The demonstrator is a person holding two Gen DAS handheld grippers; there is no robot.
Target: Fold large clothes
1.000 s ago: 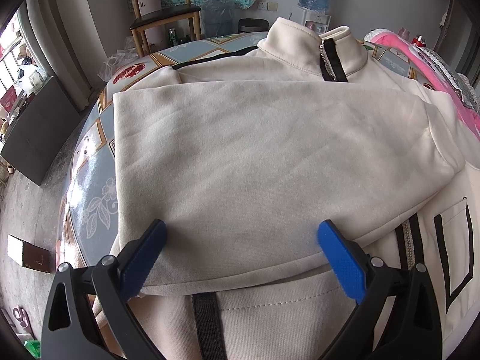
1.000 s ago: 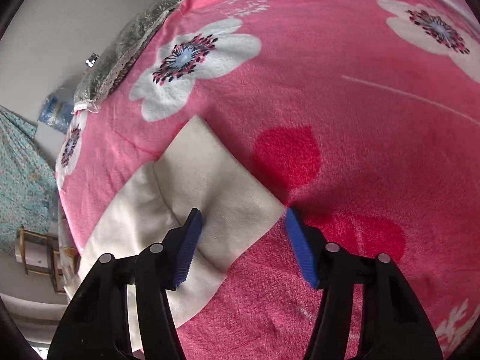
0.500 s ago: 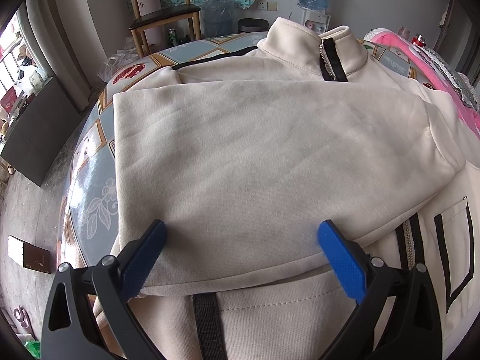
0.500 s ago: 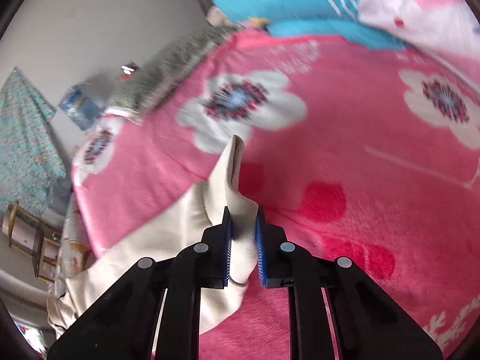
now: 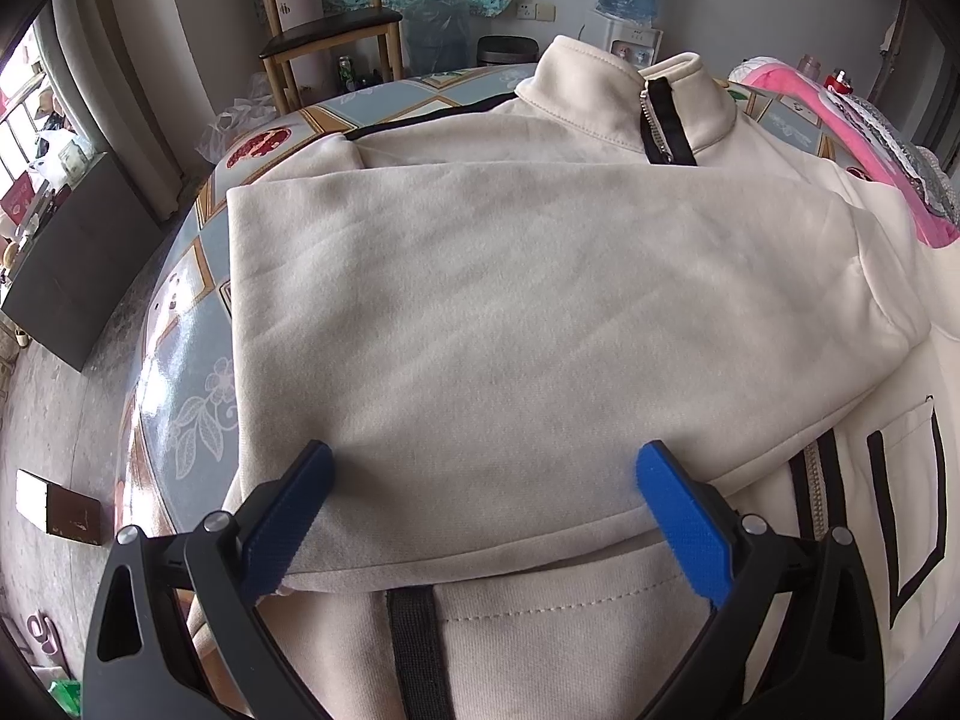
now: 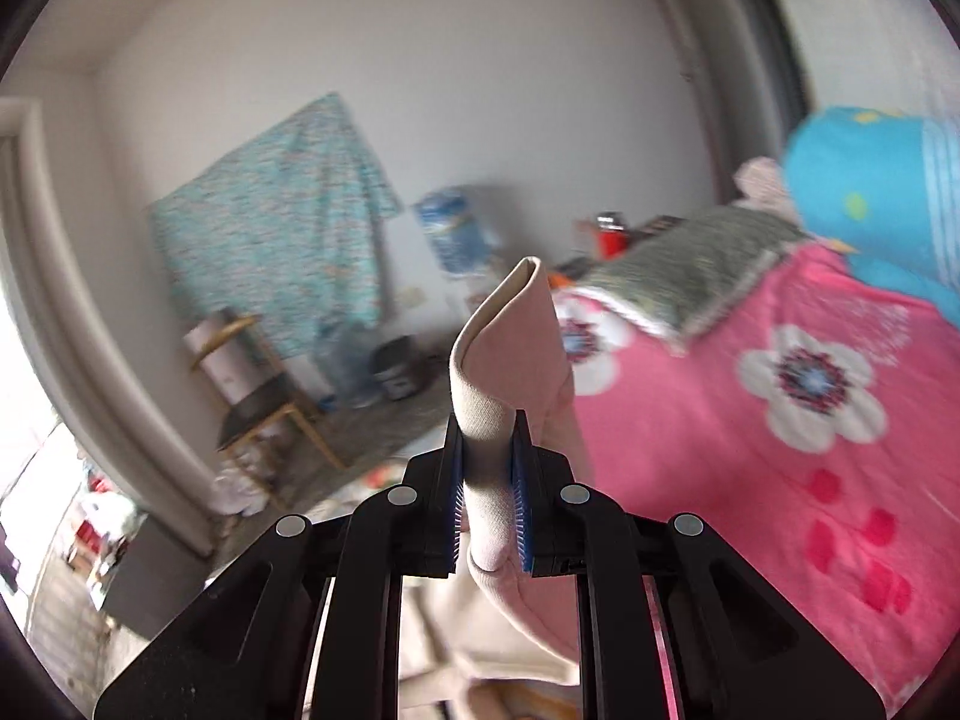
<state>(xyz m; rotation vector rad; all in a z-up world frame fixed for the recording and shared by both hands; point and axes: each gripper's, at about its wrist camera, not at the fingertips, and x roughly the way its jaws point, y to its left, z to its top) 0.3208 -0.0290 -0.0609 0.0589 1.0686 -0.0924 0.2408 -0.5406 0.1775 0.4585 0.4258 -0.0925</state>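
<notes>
Patterned round tabletop [image 5: 180,360] carries the cream zip-front fleece jacket [image 5: 540,312], unmoved. Left gripper [image 5: 480,504] remains spread apart over its folded panel. Right gripper [image 6: 487,492], clamped on the cream ribbed cuff [image 6: 498,360], has lifted it off the pink floral blanket [image 6: 780,450].

Cream jacket [image 5: 540,312]: lower hem and right side cut off by left wrist frame edge. Clamped sleeve cuff [image 6: 504,372]: lower end hidden behind right gripper [image 6: 487,492]. Background chair [image 6: 264,402], water bottle [image 6: 450,228] motion-blurred.
</notes>
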